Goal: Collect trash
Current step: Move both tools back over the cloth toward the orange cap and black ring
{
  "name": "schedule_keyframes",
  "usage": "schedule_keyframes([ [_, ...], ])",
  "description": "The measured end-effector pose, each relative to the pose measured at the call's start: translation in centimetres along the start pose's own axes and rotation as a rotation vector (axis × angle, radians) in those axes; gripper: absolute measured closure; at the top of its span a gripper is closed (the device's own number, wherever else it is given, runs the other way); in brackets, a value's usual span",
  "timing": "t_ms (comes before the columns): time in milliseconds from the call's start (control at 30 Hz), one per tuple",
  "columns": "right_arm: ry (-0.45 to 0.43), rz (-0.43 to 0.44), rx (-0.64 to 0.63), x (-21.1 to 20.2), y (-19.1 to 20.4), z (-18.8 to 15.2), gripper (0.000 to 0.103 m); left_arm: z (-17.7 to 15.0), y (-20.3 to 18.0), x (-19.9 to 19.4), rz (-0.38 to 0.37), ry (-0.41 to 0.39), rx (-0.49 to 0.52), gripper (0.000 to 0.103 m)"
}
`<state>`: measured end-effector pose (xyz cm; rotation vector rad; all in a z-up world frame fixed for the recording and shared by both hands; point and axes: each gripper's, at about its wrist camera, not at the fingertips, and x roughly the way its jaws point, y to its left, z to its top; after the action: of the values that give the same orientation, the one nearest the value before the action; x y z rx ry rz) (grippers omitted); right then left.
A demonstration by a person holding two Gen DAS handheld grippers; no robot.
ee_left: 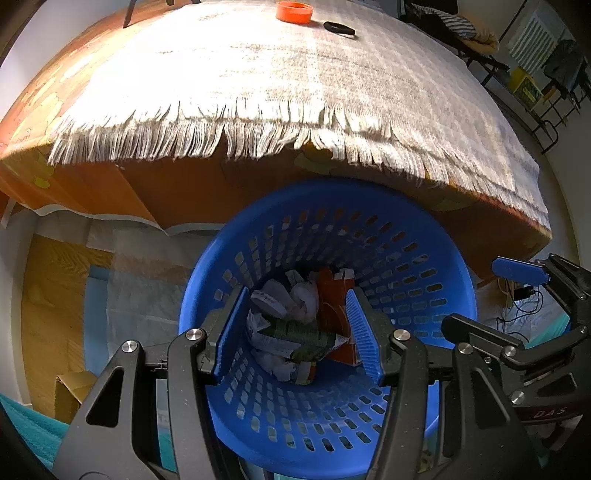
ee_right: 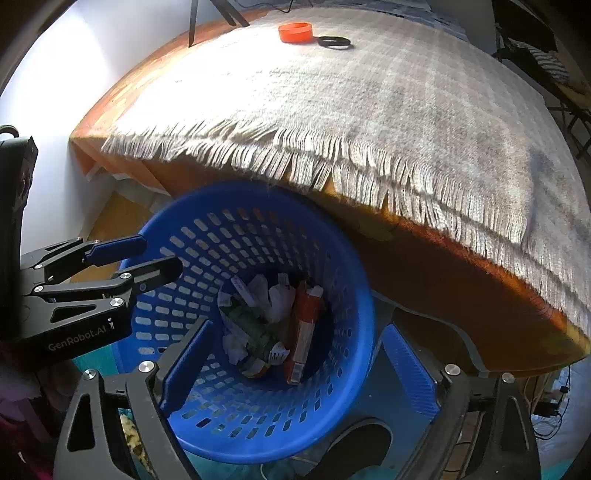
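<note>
A blue perforated basket (ee_left: 413, 258) (ee_right: 229, 229) stands on the floor against the table's front edge. Inside lie a green wrapper (ee_left: 299, 338) (ee_right: 255, 332), crumpled white paper (ee_left: 304, 299) (ee_right: 279, 301) and an orange carton (ee_left: 330, 314) (ee_right: 304, 328). My left gripper (ee_left: 297, 334) (ee_right: 144, 258) hangs open above the basket mouth, holding nothing. My right gripper (ee_right: 295, 369) (ee_left: 495, 295) is open wide and empty. Its left finger is over the basket and its right finger lies outside the rim.
A table with an orange cover carries a grey fringed cloth (ee_left: 295, 81) (ee_right: 369, 103). Far back on the cloth sit an orange lid (ee_left: 294, 11) (ee_right: 295, 32) and a black ring (ee_left: 340, 27) (ee_right: 334, 41). Cables (ee_left: 524, 306) trail on the floor at right.
</note>
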<state>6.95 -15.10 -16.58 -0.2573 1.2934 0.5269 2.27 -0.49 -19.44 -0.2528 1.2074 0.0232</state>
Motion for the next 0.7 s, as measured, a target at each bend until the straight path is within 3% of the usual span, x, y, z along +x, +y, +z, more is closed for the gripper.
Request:
schedule_keyframes([
  [700,-0.089,-0.02,0.003,-3.2,-0.8,2.3,0.006,3.4,-0.5,-3.5,-0.008,-0.073,0.039,0.043],
])
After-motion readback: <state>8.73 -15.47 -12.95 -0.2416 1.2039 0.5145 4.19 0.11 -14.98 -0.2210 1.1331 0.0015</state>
